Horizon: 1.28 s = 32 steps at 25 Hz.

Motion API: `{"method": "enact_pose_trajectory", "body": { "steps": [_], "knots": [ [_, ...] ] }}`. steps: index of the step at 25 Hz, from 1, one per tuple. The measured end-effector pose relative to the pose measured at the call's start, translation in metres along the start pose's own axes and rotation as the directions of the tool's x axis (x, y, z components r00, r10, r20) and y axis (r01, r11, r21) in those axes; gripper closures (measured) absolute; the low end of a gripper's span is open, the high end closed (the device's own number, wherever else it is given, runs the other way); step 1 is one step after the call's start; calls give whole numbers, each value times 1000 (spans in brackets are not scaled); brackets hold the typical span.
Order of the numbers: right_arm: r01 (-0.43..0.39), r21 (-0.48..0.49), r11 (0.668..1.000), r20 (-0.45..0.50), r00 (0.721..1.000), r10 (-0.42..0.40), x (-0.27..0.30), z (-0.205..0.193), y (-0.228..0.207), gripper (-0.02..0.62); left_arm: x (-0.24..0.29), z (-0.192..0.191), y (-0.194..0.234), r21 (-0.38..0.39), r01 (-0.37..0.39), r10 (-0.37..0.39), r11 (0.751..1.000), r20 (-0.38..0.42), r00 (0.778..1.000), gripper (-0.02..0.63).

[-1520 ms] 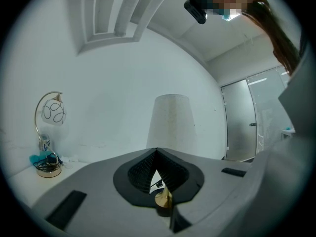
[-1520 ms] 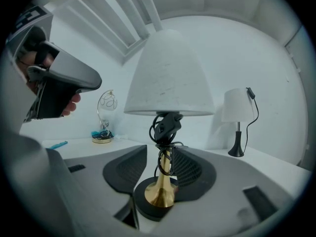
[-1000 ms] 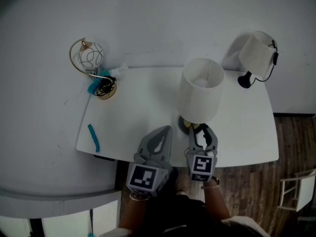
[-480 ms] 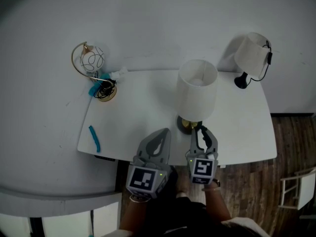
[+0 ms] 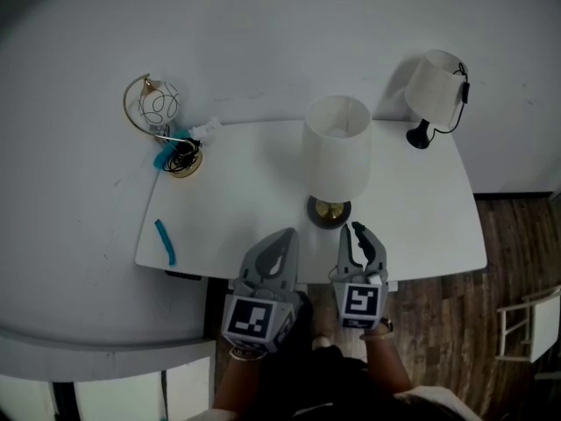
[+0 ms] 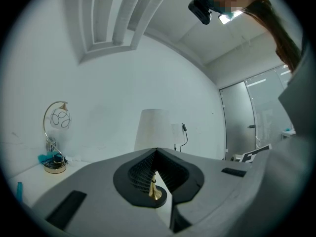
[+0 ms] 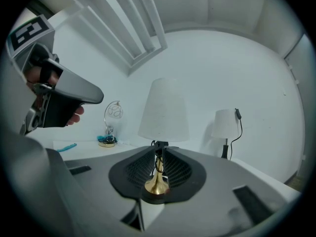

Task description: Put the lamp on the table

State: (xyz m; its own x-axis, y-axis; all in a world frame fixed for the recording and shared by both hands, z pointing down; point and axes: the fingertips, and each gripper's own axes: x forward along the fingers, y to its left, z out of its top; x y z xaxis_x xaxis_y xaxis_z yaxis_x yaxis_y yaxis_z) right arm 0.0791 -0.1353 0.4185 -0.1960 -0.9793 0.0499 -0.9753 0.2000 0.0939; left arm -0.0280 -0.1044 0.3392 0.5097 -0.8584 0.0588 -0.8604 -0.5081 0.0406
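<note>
A lamp with a white shade (image 5: 336,147) and a brass foot (image 5: 329,210) stands upright on the white table (image 5: 237,209), near its middle. My right gripper (image 5: 361,233) hangs just short of the foot, over the table's near edge. Its jaws are closing, a narrow gap is left, and nothing lies between them. In the right gripper view the lamp (image 7: 163,110) stands straight ahead, beyond the gripper (image 7: 159,147). My left gripper (image 5: 282,239) is shut and empty beside the right one, and the lamp (image 6: 152,130) shows past its tips (image 6: 157,151).
A smaller white-shaded lamp on a black stand (image 5: 434,86) sits at the table's far right corner. A gold hoop lamp (image 5: 156,103) with a coiled cord stands at the far left. A teal strip (image 5: 165,241) lies by the left edge. Wooden floor (image 5: 517,261) lies to the right.
My right gripper's jaws, wide around the lamp's foot a second ago, have pulled back toward me and narrowed. The lamp now stands free. The left gripper has barely moved.
</note>
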Motion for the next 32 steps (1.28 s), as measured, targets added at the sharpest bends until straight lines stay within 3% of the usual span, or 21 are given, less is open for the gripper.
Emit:
{"method": "enact_pose_trajectory", "body": {
  "steps": [11, 18, 32],
  "knots": [
    [7, -55, 998, 15, 1000, -6, -38, 12, -7, 588, -20, -1, -27, -5, 22, -22, 1000, 12, 1000, 607],
    [15, -28, 1000, 32, 999, -14, -59, 14, -8, 588, -33, -1, -43, 9, 40, -41, 999, 20, 999, 607],
    [13, -76, 997, 66, 998, -8, -87, 32, -5, 592, -56, 4, -55, 28, 45, -47, 999, 50, 998, 607]
  ]
}}
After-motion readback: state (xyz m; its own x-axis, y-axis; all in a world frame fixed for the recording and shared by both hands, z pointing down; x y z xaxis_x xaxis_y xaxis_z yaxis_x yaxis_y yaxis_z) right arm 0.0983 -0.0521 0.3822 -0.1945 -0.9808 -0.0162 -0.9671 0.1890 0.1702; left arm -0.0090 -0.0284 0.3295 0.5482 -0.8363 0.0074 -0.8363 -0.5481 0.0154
